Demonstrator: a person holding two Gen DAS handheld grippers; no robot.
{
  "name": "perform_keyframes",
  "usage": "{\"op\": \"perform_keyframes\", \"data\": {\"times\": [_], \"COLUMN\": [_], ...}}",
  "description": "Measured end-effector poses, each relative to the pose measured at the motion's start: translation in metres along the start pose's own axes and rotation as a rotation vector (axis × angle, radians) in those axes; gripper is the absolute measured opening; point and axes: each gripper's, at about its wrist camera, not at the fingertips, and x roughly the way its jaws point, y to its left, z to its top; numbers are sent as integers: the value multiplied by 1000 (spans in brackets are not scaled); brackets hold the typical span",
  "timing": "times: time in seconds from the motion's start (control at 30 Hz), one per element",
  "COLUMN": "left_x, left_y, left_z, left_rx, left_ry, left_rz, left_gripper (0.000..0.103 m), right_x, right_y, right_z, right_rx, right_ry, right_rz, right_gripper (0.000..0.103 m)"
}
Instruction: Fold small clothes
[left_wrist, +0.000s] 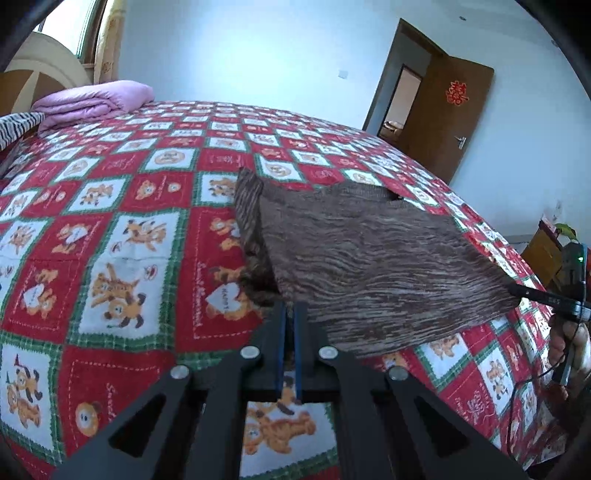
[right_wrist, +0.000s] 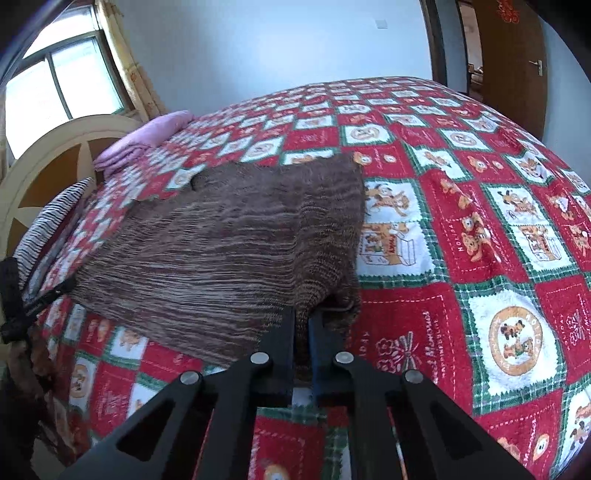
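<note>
A brown striped knit garment is held stretched above the red checked bedspread. My left gripper is shut on the garment's near left corner. The right gripper shows at the right edge of the left wrist view, pinching the other corner. In the right wrist view my right gripper is shut on the garment, with a folded layer bunched at its tips. The left gripper shows there at the left edge.
A folded purple quilt and a striped pillow lie at the head of the bed by the headboard. An open brown door stands beyond the bed. A small cabinet with a plant is at the right.
</note>
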Motion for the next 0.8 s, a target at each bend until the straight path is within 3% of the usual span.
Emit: {"op": "perform_keyframes", "data": {"times": [0.2, 0.3, 0.53, 0.73, 0.77, 0.8], "left_x": [2, -1, -1, -5, -7, -10], "left_y": [1, -2, 8, 18, 17, 15], "left_z": [-7, -13, -16, -15, -13, -9], "left_rx": [-1, 11, -29, -74, -72, -66], "left_ry": [12, 12, 28, 18, 11, -2], "left_rz": [2, 7, 25, 85, 106, 126], "left_gripper": [3, 3, 3, 4, 5, 10], "right_x": [8, 9, 9, 11, 10, 9], "right_y": [-9, -19, -16, -15, -13, -12], "right_z": [-10, -14, -21, -17, -16, -15], "right_rx": [8, 56, 33, 22, 14, 13], "right_ry": [36, 41, 60, 99, 102, 101], "right_rz": [-40, -11, -28, -32, -48, -74], "right_gripper": [5, 5, 5, 6, 11, 31]}}
